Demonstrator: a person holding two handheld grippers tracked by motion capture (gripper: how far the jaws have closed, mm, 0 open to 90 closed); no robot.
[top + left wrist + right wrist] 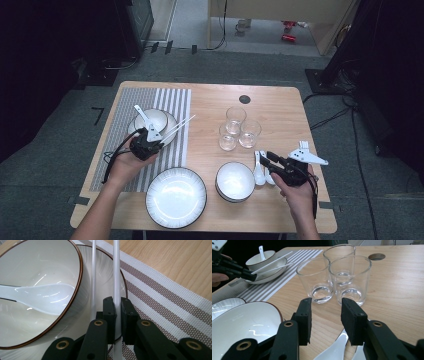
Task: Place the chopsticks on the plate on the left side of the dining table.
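From above, the left gripper (150,141) sits at the plate (170,121) on the striped mat (172,100), its jaws clamped on a white chopstick (181,125). Its own view shows that chopstick (116,277) pinched between the jaws, a second chopstick (93,277) just beside. The right gripper (325,320) hovers over spoons (337,350), jaws wide.

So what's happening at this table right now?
A person is laying a table with a gripper in each hand. The left gripper is shut on one white chopstick, whose far end lies across the plate under the bowl on the striped placemat; a second chopstick lies beside it, and a white spoon sits in the bowl. The right gripper is open over the white spoons on the wood, facing three empty glasses.
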